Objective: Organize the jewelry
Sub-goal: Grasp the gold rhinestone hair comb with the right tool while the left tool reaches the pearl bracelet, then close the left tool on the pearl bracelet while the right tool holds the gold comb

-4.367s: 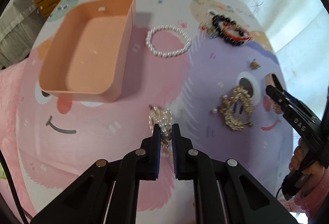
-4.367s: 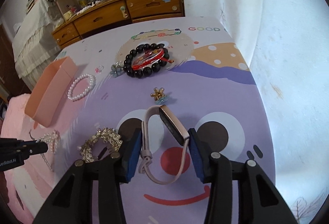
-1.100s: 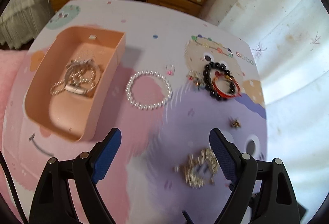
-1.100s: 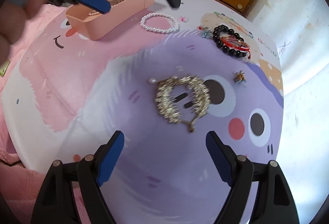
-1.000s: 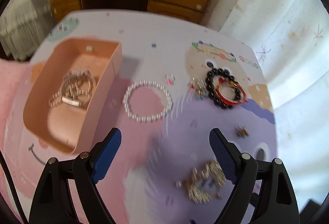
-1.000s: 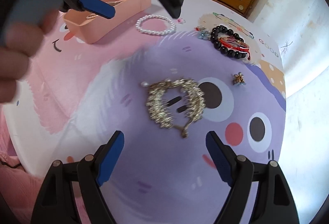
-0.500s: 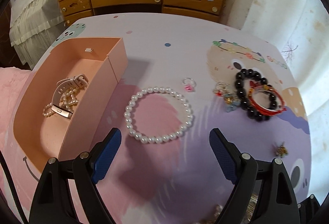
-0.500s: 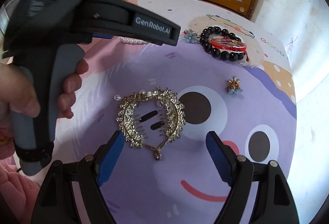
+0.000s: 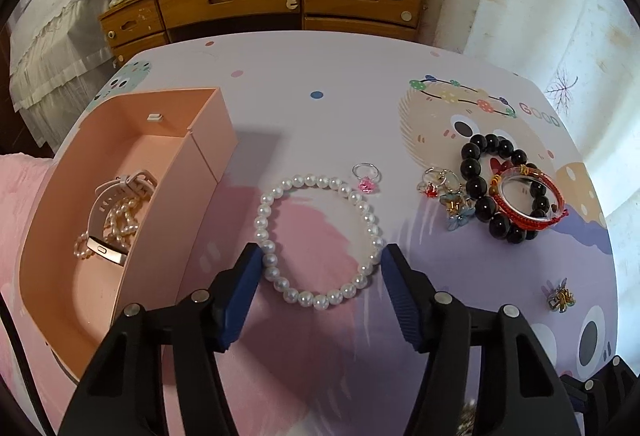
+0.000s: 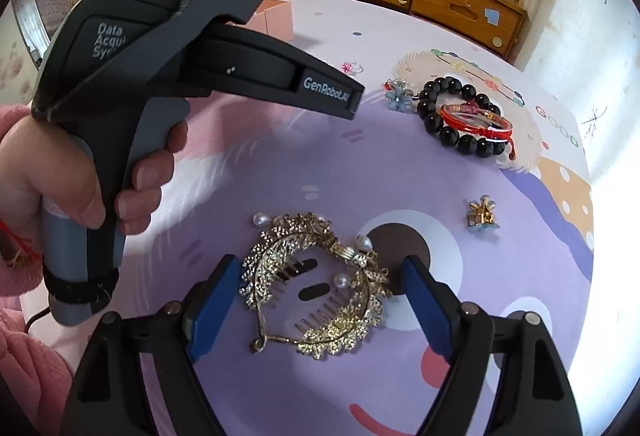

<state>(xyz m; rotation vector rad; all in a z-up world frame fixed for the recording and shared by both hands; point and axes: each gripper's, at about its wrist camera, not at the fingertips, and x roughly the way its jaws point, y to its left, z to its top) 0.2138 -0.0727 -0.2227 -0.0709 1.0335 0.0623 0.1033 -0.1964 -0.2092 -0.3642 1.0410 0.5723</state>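
Both grippers have dropped closer to the counter (image 9: 320, 68). Left gripper (image 9: 320, 264) fingers just closed in around the pearl bracelet (image 9: 318, 240), almost touching it. Only the right view shows the gold hair comb (image 10: 316, 284), loose between the right gripper's (image 10: 316, 300) wide fingers. Farther off, the pink box (image 9: 192, 164) now holds the watch (image 9: 120, 192)

The right claw (image 10: 320, 300) stands open around the gold hair comb (image 10: 320, 288) on the table (image 10: 400, 164).
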